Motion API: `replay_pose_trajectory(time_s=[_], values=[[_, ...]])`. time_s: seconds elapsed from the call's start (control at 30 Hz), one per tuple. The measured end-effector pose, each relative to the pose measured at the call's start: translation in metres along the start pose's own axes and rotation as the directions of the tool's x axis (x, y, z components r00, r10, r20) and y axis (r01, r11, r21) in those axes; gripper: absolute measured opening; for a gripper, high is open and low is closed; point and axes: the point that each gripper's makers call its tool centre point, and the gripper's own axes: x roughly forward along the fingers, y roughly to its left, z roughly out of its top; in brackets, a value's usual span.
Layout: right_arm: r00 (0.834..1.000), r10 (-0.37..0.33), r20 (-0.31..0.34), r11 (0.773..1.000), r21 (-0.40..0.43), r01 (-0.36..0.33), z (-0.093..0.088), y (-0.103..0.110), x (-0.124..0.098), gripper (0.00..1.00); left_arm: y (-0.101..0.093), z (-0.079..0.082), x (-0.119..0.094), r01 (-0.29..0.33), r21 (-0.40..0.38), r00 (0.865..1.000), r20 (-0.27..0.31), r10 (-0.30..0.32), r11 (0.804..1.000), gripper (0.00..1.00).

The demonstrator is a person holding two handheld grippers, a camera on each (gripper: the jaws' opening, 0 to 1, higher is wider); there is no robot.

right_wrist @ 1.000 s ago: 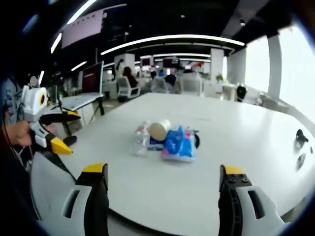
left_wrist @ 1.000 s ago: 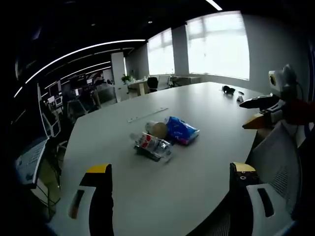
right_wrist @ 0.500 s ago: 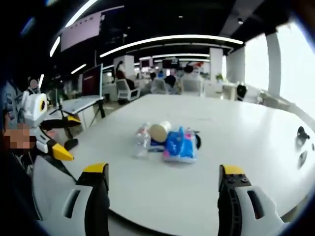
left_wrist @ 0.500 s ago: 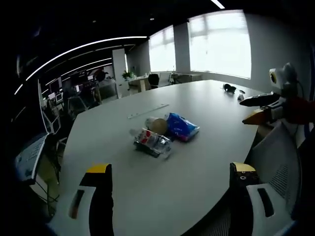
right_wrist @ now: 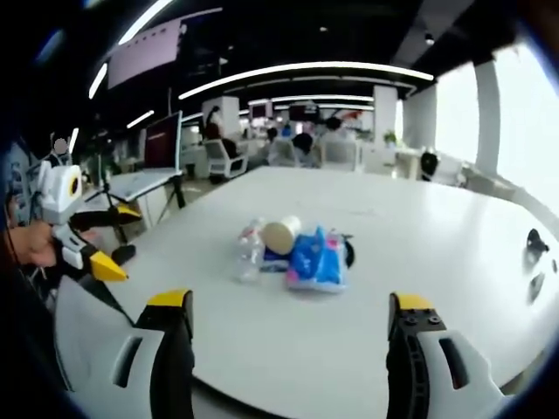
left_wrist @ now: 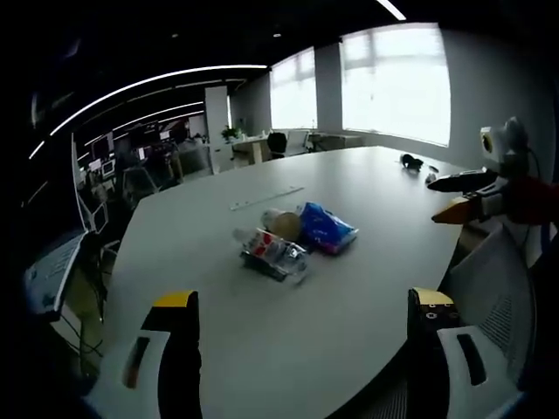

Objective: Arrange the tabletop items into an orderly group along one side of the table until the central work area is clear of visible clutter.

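Ahead of the open right claw (right_wrist: 290, 345), well apart, lies the blue packet (right_wrist: 316, 258).

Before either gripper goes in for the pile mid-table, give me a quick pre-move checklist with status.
1. Left gripper jaws open and empty: ok.
2. Right gripper jaws open and empty: ok.
3. Path to the pile over the white oval table free of objects: ok.
4. Items separable: not ok. The clear plastic bottle with red label, tan round-ended cup and blue crinkly packet lie bunched together, touching.
5. Dark item under the pile: cannot tell what it is.
6. Far edge has room for grouping: cannot tell; small dark objects already sit there.
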Motion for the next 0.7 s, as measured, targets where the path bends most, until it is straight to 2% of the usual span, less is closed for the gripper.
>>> replay_pose_trajectory(time_s=[0.7], values=[[1.000,0.000,-0.022,1.000,0.004,0.000,-0.0041,-0.0037,0.0024,0.89,-0.0019,0.0084,0.0030,0.007,-0.011,1.000,0.021,-0.006,1.000,0.99]])
